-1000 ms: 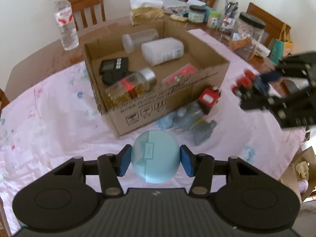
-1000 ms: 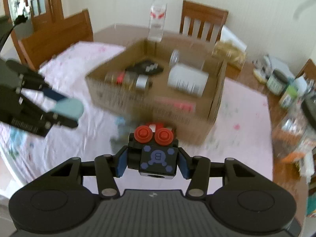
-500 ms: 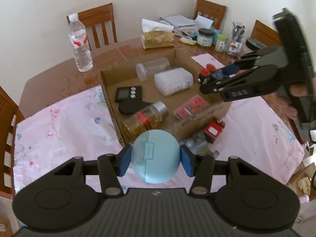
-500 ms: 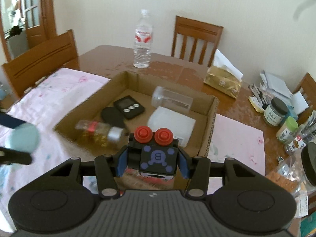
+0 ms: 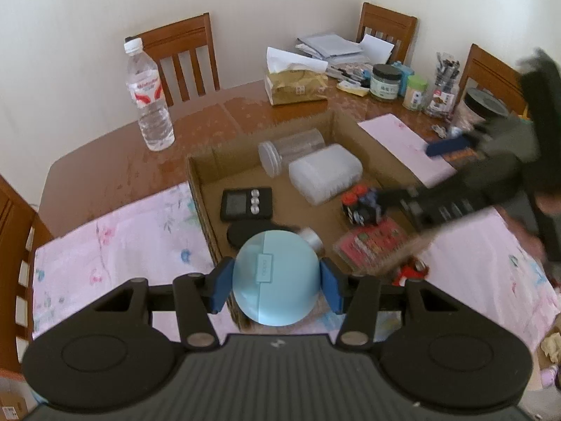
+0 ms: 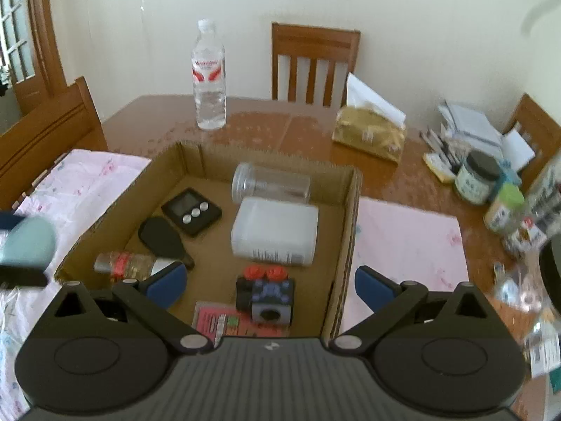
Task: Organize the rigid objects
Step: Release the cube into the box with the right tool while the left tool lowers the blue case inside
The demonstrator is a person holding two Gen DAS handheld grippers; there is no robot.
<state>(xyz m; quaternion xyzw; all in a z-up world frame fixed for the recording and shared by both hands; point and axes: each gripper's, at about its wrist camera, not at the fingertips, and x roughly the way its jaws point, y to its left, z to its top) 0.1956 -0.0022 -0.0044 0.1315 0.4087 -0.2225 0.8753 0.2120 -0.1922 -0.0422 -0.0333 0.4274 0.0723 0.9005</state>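
table (image 6: 298,129): wood | on it: pink cloth (image 6: 406,242); cardboard box (image 6: 345,231); water bottle (image 6: 208,80); tissue pack (image 6: 368,135), probably

My feeds are lit by soft, even daylight, with no hard shadows. The glossy wooden table (image 6: 287,129) throws back a pale sheen behind the cardboard box (image 6: 350,210). In my left wrist view the right gripper (image 5: 413,179) is smeared by motion blur, while the water bottle (image 5: 149,94) stays sharp. In my right wrist view the jars (image 6: 491,193) at the right edge are blurred and smeared. Fisheye distortion bends the chairs (image 5: 178,56) and walls, and the corners go black.
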